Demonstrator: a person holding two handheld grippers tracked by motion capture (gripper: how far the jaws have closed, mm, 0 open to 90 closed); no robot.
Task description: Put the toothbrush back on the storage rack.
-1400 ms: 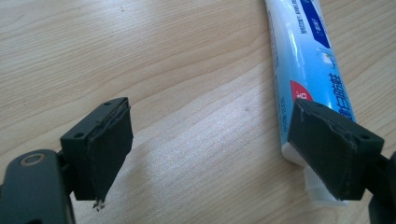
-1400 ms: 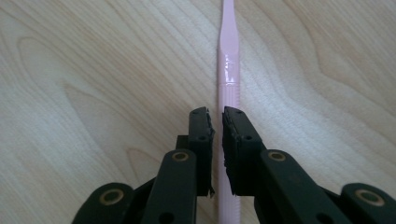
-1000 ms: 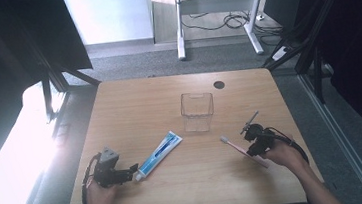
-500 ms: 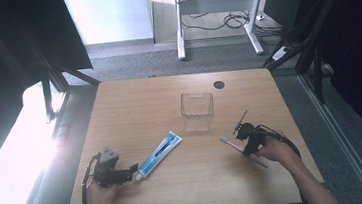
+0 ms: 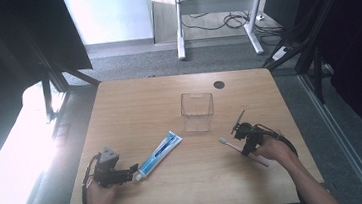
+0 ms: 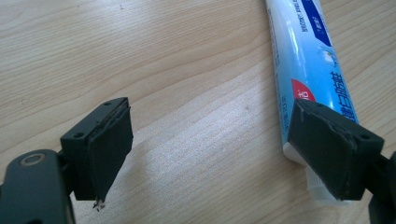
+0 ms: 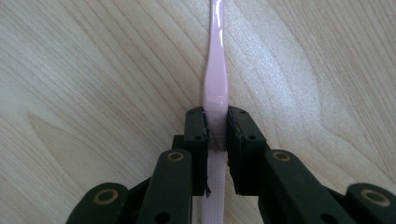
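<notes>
A pink toothbrush (image 5: 231, 146) lies on the wooden table (image 5: 134, 106) at the right. My right gripper (image 5: 245, 145) is clamped across its handle. In the right gripper view the jaws have just been closing, and both pads of the gripper (image 7: 217, 133) now press on the toothbrush (image 7: 215, 60). A blue and white toothpaste tube (image 5: 160, 153) lies slanted at the lower left. My left gripper (image 5: 131, 171) sits at its cap end. In the left gripper view the gripper (image 6: 217, 144) stands wide open, with one pad over the cap end of the tube (image 6: 303, 60).
A clear square container (image 5: 197, 111) stands upright near the table's middle, beyond the toothbrush. A dark round hole (image 5: 219, 85) sits near the far edge. A desk frame and cables stand on the floor beyond the table.
My right gripper has shifted slightly left along the toothbrush. The left hand and the toothpaste tube have stayed put.
</notes>
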